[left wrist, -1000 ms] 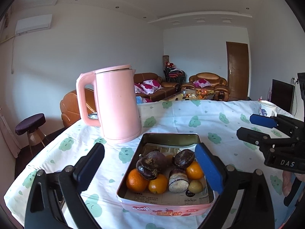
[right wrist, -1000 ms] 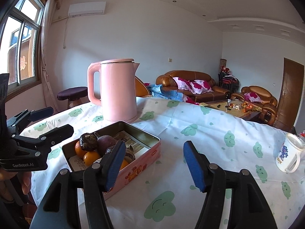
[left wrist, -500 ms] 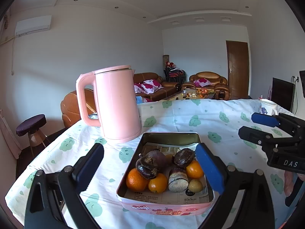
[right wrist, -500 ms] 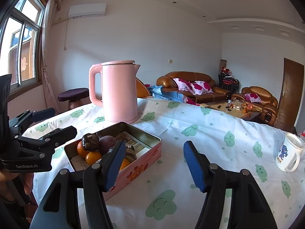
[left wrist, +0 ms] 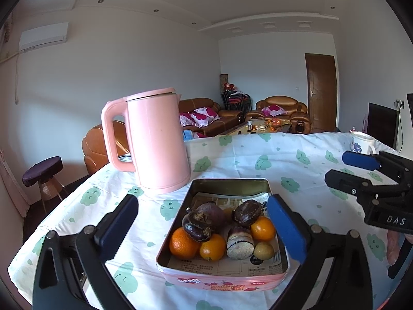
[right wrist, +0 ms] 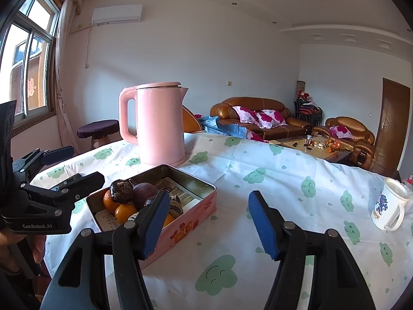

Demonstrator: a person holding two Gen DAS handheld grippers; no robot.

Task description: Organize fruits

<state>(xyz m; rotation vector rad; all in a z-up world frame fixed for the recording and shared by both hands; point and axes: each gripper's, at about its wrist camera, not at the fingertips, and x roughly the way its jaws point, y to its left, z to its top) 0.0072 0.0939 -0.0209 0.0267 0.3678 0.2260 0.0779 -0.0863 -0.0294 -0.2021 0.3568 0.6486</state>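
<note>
Across a table [left wrist: 304,160] covered by a white cloth printed with green clouds, a tall pink kettle [left wrist: 155,139] is seen standing upright, just behind an open pink tin [left wrist: 222,279]. The tin is lined with printed paper, and the fruits are piled in its near half: three oranges [left wrist: 182,242], dark purple fruits [left wrist: 214,213] stacked on top, and a small yellowish fruit [left wrist: 263,250]. The left gripper [left wrist: 204,230] is held low in front of the tin, its jaws opening wide to either side of the fruit pile, with nothing gripped and no pad touching the fruit. The right gripper [right wrist: 209,222] is held to the right of the tin, its jaws parted halfway over bare cloth and holding nothing. A white mug [right wrist: 389,206] with a blue design is seen far off at the table's right edge, tilted.
</note>
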